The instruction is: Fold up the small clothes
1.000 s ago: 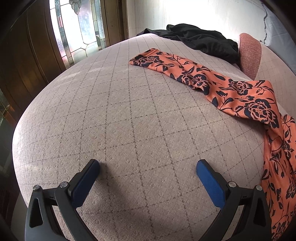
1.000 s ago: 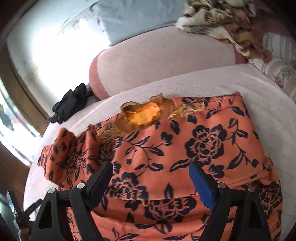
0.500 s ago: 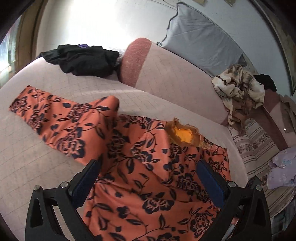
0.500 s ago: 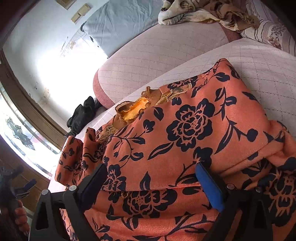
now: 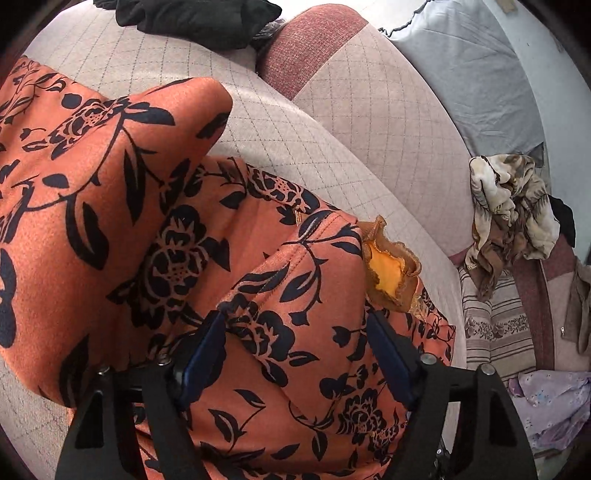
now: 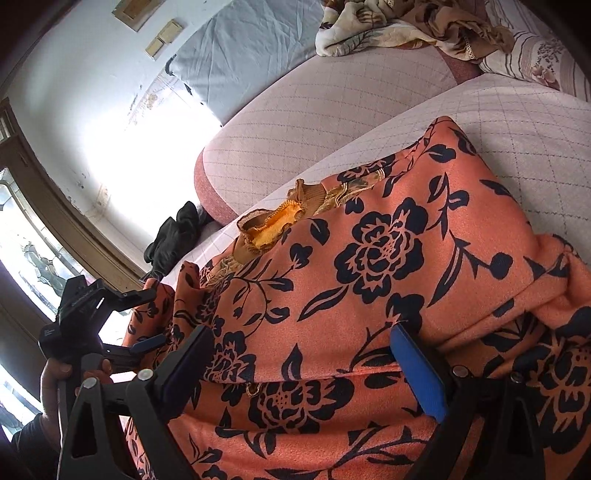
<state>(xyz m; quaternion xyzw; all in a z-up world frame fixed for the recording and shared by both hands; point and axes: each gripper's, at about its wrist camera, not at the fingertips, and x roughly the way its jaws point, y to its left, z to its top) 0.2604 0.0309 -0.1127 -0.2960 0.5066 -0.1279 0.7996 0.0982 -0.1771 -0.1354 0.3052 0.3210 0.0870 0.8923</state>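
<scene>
An orange garment with a black flower print (image 5: 155, 229) lies spread on the quilted sofa seat (image 5: 295, 147). It also fills the right wrist view (image 6: 380, 258). Its brown and yellow ruffled collar (image 5: 388, 273) sits at the far edge and shows in the right wrist view (image 6: 273, 225). My left gripper (image 5: 295, 332) is open, low over the garment with a fold of cloth between its fingers. My right gripper (image 6: 303, 354) is open with the fabric's folded edge between its fingers. The left gripper also shows at the left of the right wrist view (image 6: 147, 343).
A black garment (image 5: 199, 18) lies at the far end of the seat. The sofa backrest (image 5: 369, 103) runs behind, with a grey pillow (image 5: 472, 66). A beige patterned cloth (image 5: 509, 206) and a lilac cloth (image 5: 546, 402) lie at the right. A window (image 6: 26, 243) is at the left.
My left gripper swung from bare sofa to the garment and closed in over it, its fingers narrowing. My right gripper pushed in closer to the fabric's folded edge.
</scene>
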